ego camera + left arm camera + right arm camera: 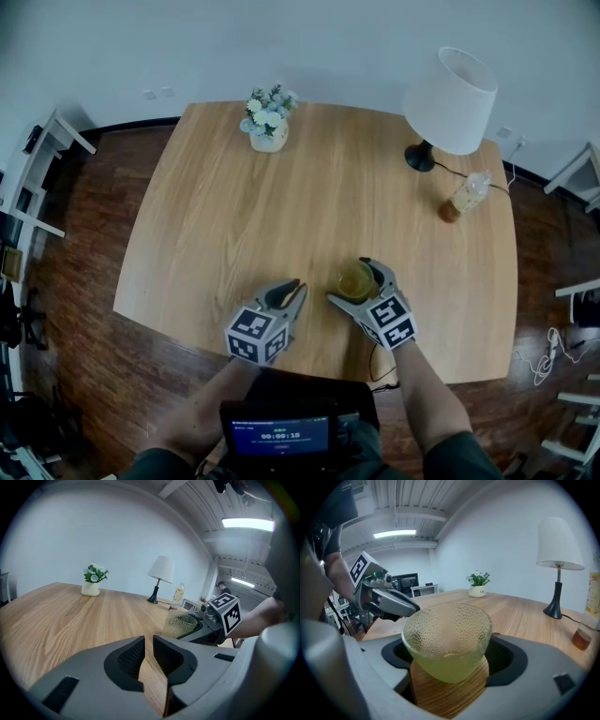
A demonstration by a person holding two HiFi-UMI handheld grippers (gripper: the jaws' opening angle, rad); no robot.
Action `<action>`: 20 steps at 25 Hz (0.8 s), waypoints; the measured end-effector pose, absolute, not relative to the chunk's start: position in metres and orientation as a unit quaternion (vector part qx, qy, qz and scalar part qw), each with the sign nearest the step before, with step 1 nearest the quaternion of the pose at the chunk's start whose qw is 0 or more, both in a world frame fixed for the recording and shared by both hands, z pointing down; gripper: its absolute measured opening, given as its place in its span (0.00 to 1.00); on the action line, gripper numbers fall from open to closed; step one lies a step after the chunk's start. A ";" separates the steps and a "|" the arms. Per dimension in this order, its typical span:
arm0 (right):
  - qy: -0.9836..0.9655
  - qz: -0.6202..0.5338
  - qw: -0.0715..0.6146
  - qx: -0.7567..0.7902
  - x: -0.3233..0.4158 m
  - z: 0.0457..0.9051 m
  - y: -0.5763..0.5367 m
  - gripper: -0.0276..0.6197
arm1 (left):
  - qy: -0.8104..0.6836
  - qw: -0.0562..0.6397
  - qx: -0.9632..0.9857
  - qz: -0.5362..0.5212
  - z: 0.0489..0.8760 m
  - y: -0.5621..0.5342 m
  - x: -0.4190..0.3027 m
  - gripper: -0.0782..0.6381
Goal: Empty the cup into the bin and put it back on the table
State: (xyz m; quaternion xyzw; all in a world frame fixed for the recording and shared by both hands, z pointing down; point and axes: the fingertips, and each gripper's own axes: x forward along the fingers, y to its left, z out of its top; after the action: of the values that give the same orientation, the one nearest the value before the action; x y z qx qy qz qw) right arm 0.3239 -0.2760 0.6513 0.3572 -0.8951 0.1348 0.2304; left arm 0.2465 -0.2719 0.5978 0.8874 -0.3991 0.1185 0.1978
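Observation:
A dimpled yellow-green glass cup [356, 279] stands upright near the front edge of the wooden table [281, 216]. My right gripper [349, 278] is shut on it, one jaw on each side. In the right gripper view the cup [447, 639] fills the space between the dark pads of the right gripper [450, 657]. My left gripper [296, 286] hovers just left of the cup, shut with nothing held. In the left gripper view only a thin slit of table shows in the left gripper [148, 641], with the cup [180, 624] ahead to the right. No bin is in view.
At the table's far side stands a white pot of flowers [269, 122]. A white lamp [448, 103] and a bottle [466, 195] are at the back right, with a cable running off the edge. White furniture frames [37, 178] stand on the dark wood floor.

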 end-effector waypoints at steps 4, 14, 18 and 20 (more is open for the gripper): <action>-0.898 0.125 0.224 0.356 0.323 0.653 -0.280 0.72 | -0.404 0.192 0.887 0.116 0.601 -0.277 0.246 0.13; -0.901 0.119 0.195 0.370 0.330 0.641 -0.286 0.66 | -0.407 0.176 0.892 0.091 0.586 -0.280 0.244 0.11; -0.899 0.128 0.171 0.383 0.334 0.623 -0.287 0.65 | -0.402 0.172 0.896 0.076 0.574 -0.278 0.243 0.11; -0.900 0.130 0.164 0.384 0.335 0.612 -0.284 0.65 | -0.398 0.178 0.896 0.080 0.573 -0.273 0.243 0.11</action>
State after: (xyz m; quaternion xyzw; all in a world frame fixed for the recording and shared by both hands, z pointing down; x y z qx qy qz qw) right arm 0.3351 -0.2839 0.6124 0.3835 -0.8996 0.1296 0.1636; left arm 0.2427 -0.2728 0.5727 0.8965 -0.3978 0.0804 0.1779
